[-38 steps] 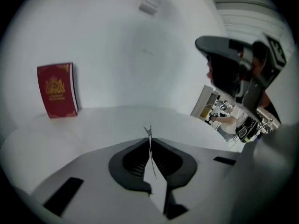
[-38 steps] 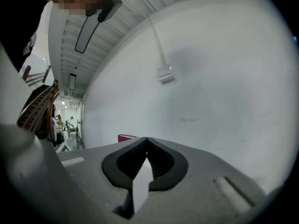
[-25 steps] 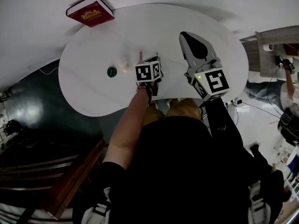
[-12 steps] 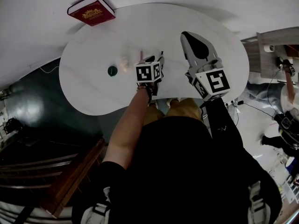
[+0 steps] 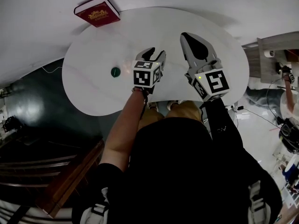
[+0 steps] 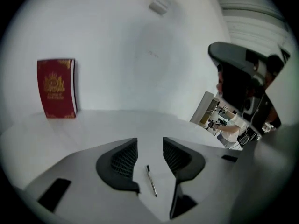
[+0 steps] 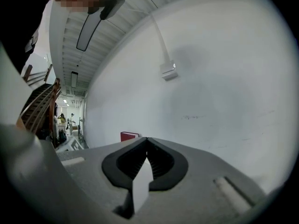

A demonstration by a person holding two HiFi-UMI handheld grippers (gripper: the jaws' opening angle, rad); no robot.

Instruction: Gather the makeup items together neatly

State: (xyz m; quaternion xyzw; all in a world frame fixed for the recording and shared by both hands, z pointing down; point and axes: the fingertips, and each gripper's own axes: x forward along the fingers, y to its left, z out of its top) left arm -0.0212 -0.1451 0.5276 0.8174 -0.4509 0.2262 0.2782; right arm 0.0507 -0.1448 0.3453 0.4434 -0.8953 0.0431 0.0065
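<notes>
Two claws work over a white oval counter (image 5: 91, 94), shown here from the head view and from each claw's own view. We find the left claw (image 5: 156, 54) with its jaws standing apart, tips pointed toward the far wall. In the left gripper view, a slim makeup pencil (image 6: 151, 182) lies flat on the counter in the gap between those jaws, nearer their base than their tips, and we see neither pad touching it. In the head view the pencil is covered by the claw. To the left of this claw we note a small green round item (image 5: 115, 71) resting on the counter. Between that item and the claw sits a pale object (image 5: 124, 63), too washed out for us to identify. The right claw (image 5: 188, 34) is held to the right of the left one, apart from it, with its jaws closed tip to tip. The right gripper view shows nothing caught between them. Each claw carries a marker cube (image 5: 144, 73) at its rear. A red book (image 5: 97, 14) with gold print on its cover stands upright at the counter's far left edge, against the white wall (image 6: 140, 55). Beyond the counter's right end, in the left gripper view, we make out a person (image 6: 229, 127) in a room behind.
</notes>
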